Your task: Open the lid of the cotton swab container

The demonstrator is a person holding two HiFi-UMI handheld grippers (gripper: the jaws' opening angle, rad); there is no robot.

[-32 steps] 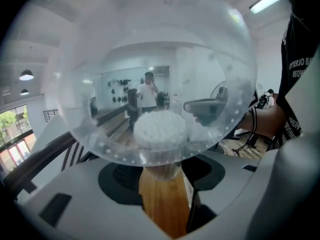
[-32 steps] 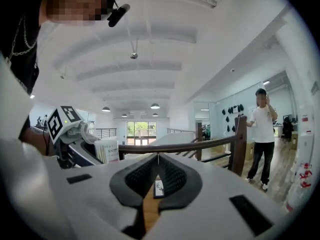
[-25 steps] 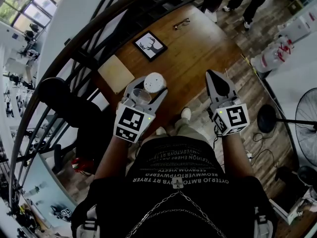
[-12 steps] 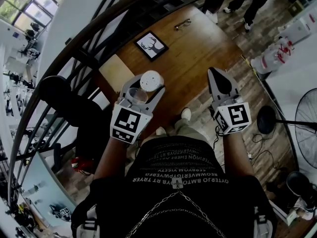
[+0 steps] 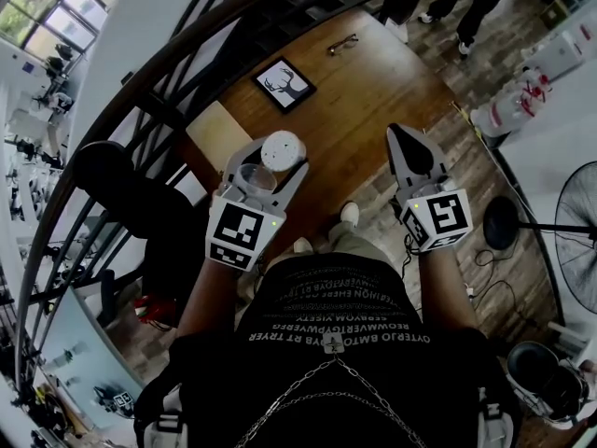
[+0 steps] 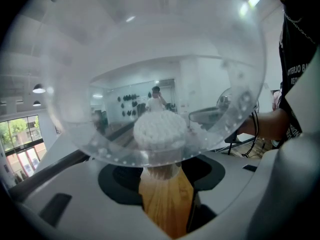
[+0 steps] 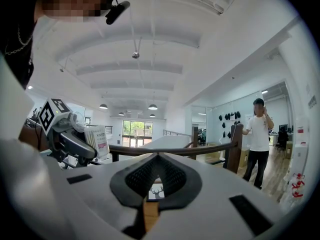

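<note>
My left gripper (image 5: 277, 161) is shut on the cotton swab container (image 5: 280, 149), a clear round tub with a white end, held in the air over the wooden table (image 5: 373, 91). In the left gripper view the clear tub (image 6: 160, 69) fills most of the picture, with the white swab tips (image 6: 160, 129) showing through it above the jaws of the left gripper (image 6: 165, 181). From the right gripper view the tub (image 7: 96, 140) shows a pink-marked label. I cannot tell how the lid stands. My right gripper (image 5: 408, 147) is shut and empty, well to the right of the tub, and its pads (image 7: 150, 176) meet.
On the table lie a framed deer picture (image 5: 283, 85), a pair of glasses (image 5: 342, 42) and a pale board (image 5: 217, 136). A dark curved railing (image 5: 140, 110) runs along the left. A standing fan (image 5: 578, 222) is at right. A person (image 7: 258, 134) stands beyond the railing.
My left gripper has drifted a little to the left and away with the container in it. The right gripper has barely moved.
</note>
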